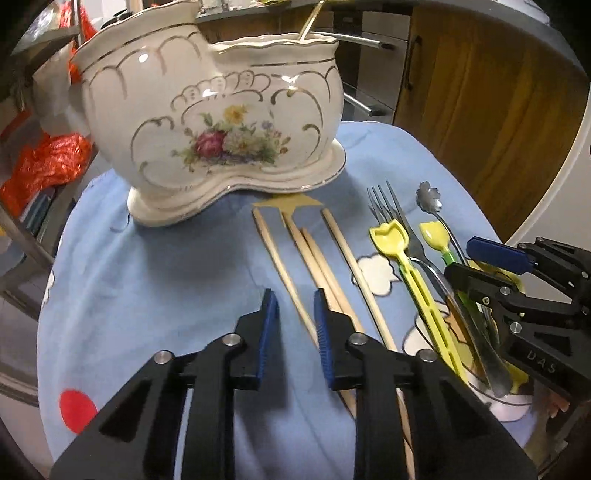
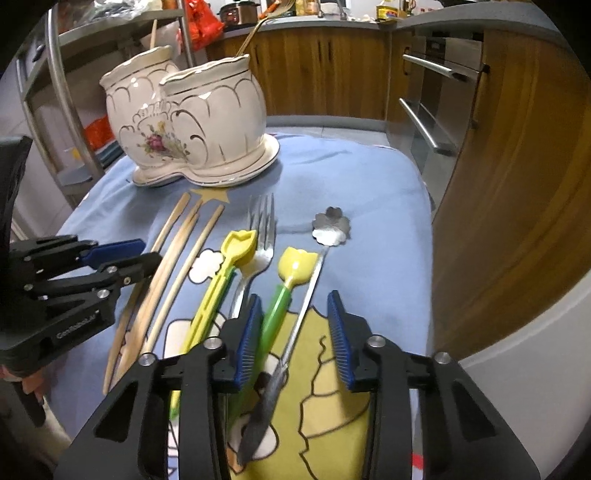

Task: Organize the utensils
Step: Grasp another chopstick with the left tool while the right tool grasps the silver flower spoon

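Note:
A white floral ceramic holder (image 1: pixel 221 122) (image 2: pixel 192 122) with two compartments stands at the back of the blue cloth; a gold handle (image 2: pixel 255 33) sticks out of one. Several wooden chopsticks (image 1: pixel 325 266) (image 2: pixel 173 258) lie in front of it. My left gripper (image 1: pixel 295 299) (image 2: pixel 144 253) is open, its pads either side of the leftmost chopstick without pressing it. To the right lie a fork (image 2: pixel 262 221), a yellow tulip utensil (image 2: pixel 242 243), a green-handled tulip spoon (image 2: pixel 297 267) and a flower-bowl metal spoon (image 2: pixel 330 225). My right gripper (image 2: pixel 294 299) (image 1: pixel 476 264) is open around the last two handles.
The blue cartoon cloth (image 1: pixel 147 277) covers a small table whose edges drop off on every side. Wooden cabinets (image 2: pixel 498 184) and steel oven handles (image 2: pixel 424 125) stand to the right. A metal rack (image 2: pixel 62 110) with orange bags is at the left.

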The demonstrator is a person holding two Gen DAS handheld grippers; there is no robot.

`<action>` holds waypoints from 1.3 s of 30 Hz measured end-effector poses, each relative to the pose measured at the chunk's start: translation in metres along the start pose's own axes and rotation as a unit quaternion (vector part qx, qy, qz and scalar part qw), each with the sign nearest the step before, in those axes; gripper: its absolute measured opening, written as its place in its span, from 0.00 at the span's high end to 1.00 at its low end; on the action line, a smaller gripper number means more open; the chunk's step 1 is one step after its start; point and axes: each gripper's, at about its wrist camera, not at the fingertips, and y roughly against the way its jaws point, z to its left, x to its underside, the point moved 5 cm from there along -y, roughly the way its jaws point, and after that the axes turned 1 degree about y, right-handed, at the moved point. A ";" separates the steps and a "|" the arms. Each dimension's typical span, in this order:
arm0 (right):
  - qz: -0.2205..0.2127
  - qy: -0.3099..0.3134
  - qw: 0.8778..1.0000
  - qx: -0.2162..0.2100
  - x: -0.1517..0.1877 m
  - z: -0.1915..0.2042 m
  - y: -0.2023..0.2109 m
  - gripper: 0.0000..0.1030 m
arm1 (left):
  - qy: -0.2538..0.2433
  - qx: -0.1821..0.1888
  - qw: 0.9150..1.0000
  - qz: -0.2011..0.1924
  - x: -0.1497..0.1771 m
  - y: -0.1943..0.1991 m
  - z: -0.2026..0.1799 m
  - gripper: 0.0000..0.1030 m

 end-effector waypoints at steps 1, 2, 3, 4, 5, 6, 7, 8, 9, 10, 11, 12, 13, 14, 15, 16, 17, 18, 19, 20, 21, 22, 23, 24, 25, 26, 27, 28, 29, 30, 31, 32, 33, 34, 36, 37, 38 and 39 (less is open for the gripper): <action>0.003 -0.003 1.000 0.000 -0.001 -0.001 0.000 0.70 | -0.004 0.002 1.000 0.001 -0.003 -0.001 0.000 0.86; 0.003 -0.012 1.000 -0.007 -0.002 -0.003 0.002 0.73 | -0.006 0.004 1.000 0.004 -0.004 -0.002 0.001 0.86; -0.004 -0.020 1.000 -0.008 -0.002 -0.006 0.007 0.74 | -0.005 0.008 1.000 0.006 -0.004 -0.001 0.002 0.87; -0.012 -0.020 1.000 -0.004 -0.003 -0.008 0.011 0.74 | -0.004 0.012 1.000 0.006 -0.004 0.001 0.003 0.88; -0.016 -0.017 1.000 0.001 -0.004 -0.009 0.014 0.74 | -0.008 0.014 1.000 0.006 -0.003 0.002 0.003 0.88; -0.014 -0.016 1.000 0.001 -0.004 -0.009 0.015 0.74 | -0.010 0.015 1.000 0.005 -0.001 0.003 0.006 0.88; -0.012 -0.020 1.000 -0.002 -0.004 -0.011 0.014 0.74 | -0.011 0.016 1.000 0.005 0.000 0.004 0.006 0.89; -0.010 -0.021 1.000 -0.002 -0.003 -0.011 0.013 0.74 | -0.011 0.017 1.000 0.005 0.001 0.005 0.006 0.89; -0.006 -0.020 1.000 0.003 -0.003 -0.011 0.011 0.75 | -0.012 0.017 1.000 0.006 0.002 0.007 0.006 0.89; -0.002 -0.017 1.000 0.010 -0.002 -0.011 0.008 0.76 | -0.014 0.017 1.000 0.006 0.003 0.007 0.005 0.89; -0.001 -0.017 1.000 0.014 -0.001 -0.011 0.006 0.78 | -0.013 0.019 1.000 0.007 0.004 0.008 0.006 0.89; 0.003 -0.018 1.000 0.019 -0.001 -0.013 0.003 0.79 | -0.011 0.022 1.000 0.008 0.004 0.009 0.006 0.89; 0.007 -0.020 1.000 0.018 -0.001 -0.013 -0.001 0.79 | -0.010 0.023 1.000 0.009 0.009 0.010 0.005 0.89; 0.004 -0.019 1.000 0.020 -0.002 -0.013 -0.002 0.80 | -0.010 0.023 1.000 0.010 0.008 0.008 0.005 0.89; 0.004 -0.017 1.000 0.023 -0.003 -0.014 -0.002 0.80 | -0.012 0.022 1.000 0.010 0.011 0.011 0.006 0.89; 0.005 -0.009 1.000 0.026 -0.004 -0.012 -0.003 0.81 | -0.018 0.019 1.000 0.009 0.008 0.009 0.005 0.88; 0.006 -0.001 1.000 0.024 -0.005 -0.010 -0.003 0.85 | -0.027 0.016 0.999 0.008 0.007 0.008 0.003 0.88; 0.008 0.002 1.000 0.020 -0.005 -0.009 -0.004 0.90 | -0.032 0.017 0.999 0.008 0.006 0.008 0.003 0.88; 0.010 0.004 1.000 0.016 -0.004 -0.009 -0.003 0.91 | -0.032 0.022 0.999 0.009 0.006 0.007 0.003 0.88; 0.012 0.008 1.000 0.016 -0.004 -0.010 -0.002 0.92 | -0.029 0.029 0.999 0.009 0.006 0.007 0.005 0.89; 0.012 0.009 1.000 0.018 -0.004 -0.011 -0.001 0.93 | -0.027 0.034 0.999 0.009 0.007 0.008 0.007 0.89; 0.011 0.011 1.000 0.021 -0.003 -0.013 0.000 0.94 | -0.027 0.035 0.999 0.009 0.006 0.008 0.007 0.89; 0.012 0.012 1.000 0.023 -0.001 -0.014 0.001 0.96 | -0.029 0.035 0.999 0.008 0.007 0.008 0.008 0.90; 0.011 0.012 1.000 0.023 0.000 -0.016 0.003 0.96 | -0.032 0.031 0.999 0.007 0.008 0.010 0.009 0.93; 0.013 0.014 1.000 0.024 0.002 -0.017 0.005 0.96 | -0.037 0.028 0.999 0.006 0.009 0.011 0.010 0.95; 0.014 0.017 0.999 0.023 0.005 -0.017 0.007 0.96 | -0.044 0.025 0.999 0.005 0.011 0.013 0.008 0.95; 0.015 0.019 0.999 0.021 0.007 -0.016 0.009 0.96 | -0.053 0.022 0.998 0.004 0.014 0.015 0.008 0.95; 0.017 0.020 0.999 0.019 0.009 -0.016 0.012 0.96 | -0.059 0.021 0.998 0.004 0.016 0.016 0.009 0.96; 0.018 0.022 0.999 0.018 0.011 -0.016 0.014 0.96 | -0.067 0.018 0.998 0.004 0.019 0.018 0.010 0.96; 0.020 0.024 0.999 0.017 0.012 -0.016 0.015 0.96 | -0.074 0.016 0.997 0.005 0.023 0.020 0.013 0.96; 0.023 0.025 0.999 0.016 0.014 -0.016 0.016 0.96 | -0.077 0.015 0.997 0.006 0.023 0.017 0.012 0.96; 0.026 0.023 0.999 0.015 0.014 -0.016 0.015 0.96 | -0.078 0.015 0.997 0.005 0.024 0.019 0.014 0.96; 0.027 0.024 0.999 0.016 0.013 -0.016 0.015 0.96 | -0.078 0.018 0.997 0.003 0.025 0.021 0.016 0.96; 0.028 0.024 0.999 0.017 0.014 -0.014 0.014 0.96 | -0.079 0.022 0.997 0.003 0.026 0.021 0.018 0.96; 0.028 0.023 0.999 0.020 0.011 -0.014 0.012 0.95 | -0.075 0.031 0.997 0.004 0.027 0.021 0.021 0.95; 0.027 0.022 0.999 0.021 0.009 -0.014 0.010 0.94 | -0.072 0.034 0.997 0.003 0.027 0.020 0.022 0.95; 0.026 0.021 0.999 0.020 0.008 -0.014 0.008 0.94 | -0.068 0.038 0.997 0.002 0.027 0.019 0.022 0.95; 0.024 0.018 0.999 0.019 0.007 -0.014 0.007 0.94 | -0.065 0.041 0.997 0.002 0.029 0.018 0.027 0.95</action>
